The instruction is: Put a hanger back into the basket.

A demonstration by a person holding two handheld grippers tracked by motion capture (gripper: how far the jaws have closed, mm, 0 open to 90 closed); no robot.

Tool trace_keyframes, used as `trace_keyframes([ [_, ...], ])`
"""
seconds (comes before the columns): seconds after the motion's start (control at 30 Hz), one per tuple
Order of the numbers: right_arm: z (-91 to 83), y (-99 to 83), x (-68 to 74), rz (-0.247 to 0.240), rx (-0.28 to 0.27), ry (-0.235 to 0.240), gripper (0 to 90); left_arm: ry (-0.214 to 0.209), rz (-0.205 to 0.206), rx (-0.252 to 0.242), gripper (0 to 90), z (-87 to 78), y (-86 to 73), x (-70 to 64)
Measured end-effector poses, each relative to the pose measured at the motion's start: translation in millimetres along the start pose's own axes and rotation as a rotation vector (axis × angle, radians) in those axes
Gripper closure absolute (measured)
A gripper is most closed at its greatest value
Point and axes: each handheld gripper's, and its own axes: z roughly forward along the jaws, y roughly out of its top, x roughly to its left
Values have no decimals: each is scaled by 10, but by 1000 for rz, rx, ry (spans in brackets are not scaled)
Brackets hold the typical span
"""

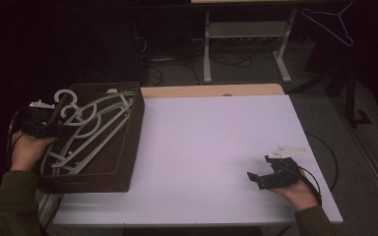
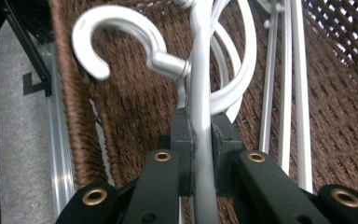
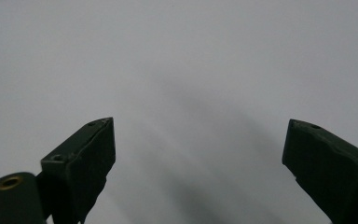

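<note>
A brown wicker basket (image 1: 128,147) stands at the table's left edge and holds several white plastic hangers (image 1: 96,125). My left gripper (image 1: 54,120) is at the basket's upper left, shut on the arm of one white hanger (image 2: 200,93) just below its hook (image 2: 116,32). In the left gripper view both pads (image 2: 226,140) press on that arm, with the basket's weave (image 2: 335,116) behind. My right gripper (image 1: 257,178) rests low over the white table top (image 1: 211,142) near the front right, jaws wide apart and nothing between them (image 3: 200,144).
A thin wire hanger (image 1: 332,22) hangs at the top right beyond the table. Another table's white legs (image 1: 206,49) stand behind. The floor drops away past the table's right edge (image 1: 315,157). A cable loops beside the right gripper.
</note>
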Motion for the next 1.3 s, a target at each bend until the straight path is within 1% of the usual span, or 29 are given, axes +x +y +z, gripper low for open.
trace_keyframes([
  [0.1,2,1,6,4,3,2,92,1,0,11,819,39,-27,-11],
  [0.27,6,2,6,1,0,1,92,-1,-12,37,818,111,-85,-24],
  [0.33,6,-1,5,3,3,0,92,9,-7,48,817,125,-84,-44],
  [0.37,8,0,2,-4,0,-1,92,8,-9,55,816,127,-81,-49],
  [0.43,6,3,8,-2,2,1,92,7,-13,59,811,133,-85,-51],
  [0.47,6,2,8,-1,2,1,92,2,-10,62,807,137,-89,-49],
  [0.5,6,1,7,-2,-1,1,92,2,-11,68,782,138,-91,-55],
  [0.53,5,0,5,-3,-1,0,92,12,-7,73,747,142,-93,-64],
  [0.6,3,0,5,-1,0,1,92,15,-16,49,657,123,-95,-64],
  [0.67,3,1,6,-1,-1,1,92,18,-31,24,603,94,-89,-55],
  [0.77,3,3,10,-3,-2,2,92,-2,-42,-16,538,48,-70,-51],
  [0.87,1,4,9,-2,-2,2,92,-36,-35,-46,479,18,-42,-89],
  [0.97,1,7,8,-8,-4,1,92,-72,-21,-82,439,-5,4,-160],
  [1.0,1,8,9,-8,-3,0,92,-91,-23,-95,428,-11,20,-182],
  [1.13,-5,11,11,-5,-4,0,92,-138,-23,-135,403,-36,85,-286],
  [1.3,-12,15,6,-10,-10,1,92,-200,-9,-177,359,-62,159,-435],
])
